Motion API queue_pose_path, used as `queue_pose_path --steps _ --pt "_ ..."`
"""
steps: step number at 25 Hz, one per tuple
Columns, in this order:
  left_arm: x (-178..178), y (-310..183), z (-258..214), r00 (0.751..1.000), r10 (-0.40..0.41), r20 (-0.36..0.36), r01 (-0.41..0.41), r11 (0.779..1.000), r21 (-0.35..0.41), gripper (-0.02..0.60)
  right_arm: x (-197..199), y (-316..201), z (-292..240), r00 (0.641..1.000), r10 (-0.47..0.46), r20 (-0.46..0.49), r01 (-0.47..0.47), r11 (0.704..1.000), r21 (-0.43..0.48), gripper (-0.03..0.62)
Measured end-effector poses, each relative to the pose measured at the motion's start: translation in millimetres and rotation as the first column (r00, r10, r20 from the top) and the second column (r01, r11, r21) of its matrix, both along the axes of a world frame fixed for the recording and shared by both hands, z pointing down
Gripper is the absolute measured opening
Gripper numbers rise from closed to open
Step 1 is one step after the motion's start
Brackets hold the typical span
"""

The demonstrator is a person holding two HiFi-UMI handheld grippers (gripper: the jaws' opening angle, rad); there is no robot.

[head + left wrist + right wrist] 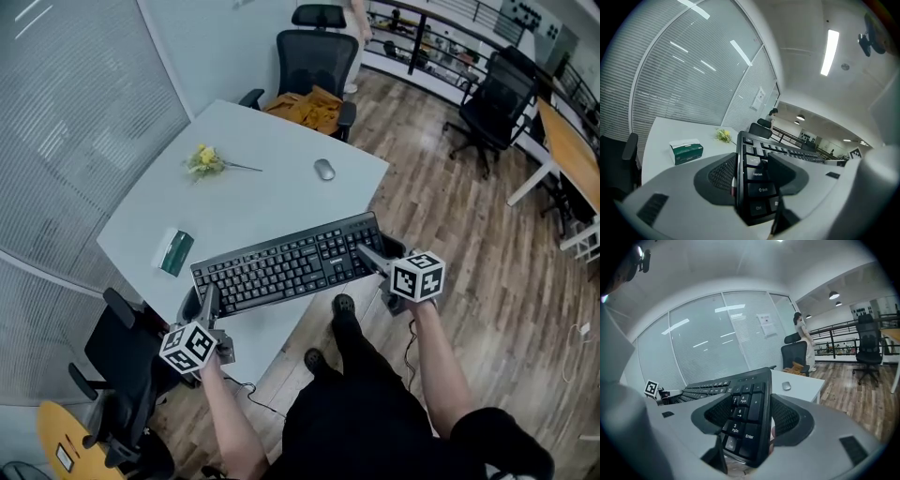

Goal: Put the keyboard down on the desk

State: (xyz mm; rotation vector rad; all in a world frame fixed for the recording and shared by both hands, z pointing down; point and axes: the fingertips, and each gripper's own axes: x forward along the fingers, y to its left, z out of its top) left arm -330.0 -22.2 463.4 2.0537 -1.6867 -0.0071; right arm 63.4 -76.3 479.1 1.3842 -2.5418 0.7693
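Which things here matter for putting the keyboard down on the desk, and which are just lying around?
Part of the job:
keyboard; desk; left gripper and right gripper, each shut on one end of the keyboard.

Just lying about:
mouse; yellow flowers; green tissue pack; black office chair.

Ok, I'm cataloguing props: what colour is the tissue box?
The tissue box is green, white-topped; left gripper view.

Matt black plastic keyboard (291, 262); smooth white desk (253, 202); wood-plank floor (469, 225).
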Motion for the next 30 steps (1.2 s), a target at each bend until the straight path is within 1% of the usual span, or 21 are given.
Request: queue_pose_path --steps 3,8,10,14,15,21,25,27,30 --pt "-2 -15 3 1.000 -0.012 0.002 0.012 1.000 -0.005 0.209 -2 -21 4 1.000 -0.013 0.002 0.013 1.000 -0.005 0.276" --pt "-8 -52 9 0.999 -0.047 0.017 0.048 0.999 -0.024 0.209 -11 -71 17 0.999 -0.046 0.017 0.046 0.999 -0.025 0.276" --pt "-10 -76 12 0.998 -0.061 0.019 0.062 0.997 -0.044 0.209 -15 -102 22 0.998 -0.063 0.019 0.064 0.997 -0.040 0.278" --pt "-13 -149 16 0.995 -0.098 0.023 0.099 0.991 -0.092 0.209 -21 -190 30 0.994 -0.103 0.022 0.105 0.991 -0.081 0.278" --pt "-13 -158 18 0.994 -0.105 0.027 0.107 0.989 -0.097 0.209 -22 -201 34 0.993 -0.112 0.025 0.114 0.990 -0.087 0.278" --pt "-10 -150 33 0.988 -0.148 0.053 0.153 0.984 -0.091 0.209 -26 -210 59 0.985 -0.163 0.047 0.167 0.983 -0.075 0.278" --pt "-12 -143 50 0.980 -0.189 0.063 0.194 0.977 -0.087 0.209 -33 -219 79 0.976 -0.213 0.049 0.216 0.974 -0.074 0.278" --pt "-14 -152 56 0.974 -0.215 0.065 0.221 0.971 -0.096 0.209 -39 -238 88 0.969 -0.244 0.048 0.247 0.965 -0.091 0.278" --pt "-21 -189 69 0.967 -0.249 0.061 0.255 0.955 -0.150 0.209 -51 -286 102 0.960 -0.276 0.044 0.279 0.949 -0.148 0.278"
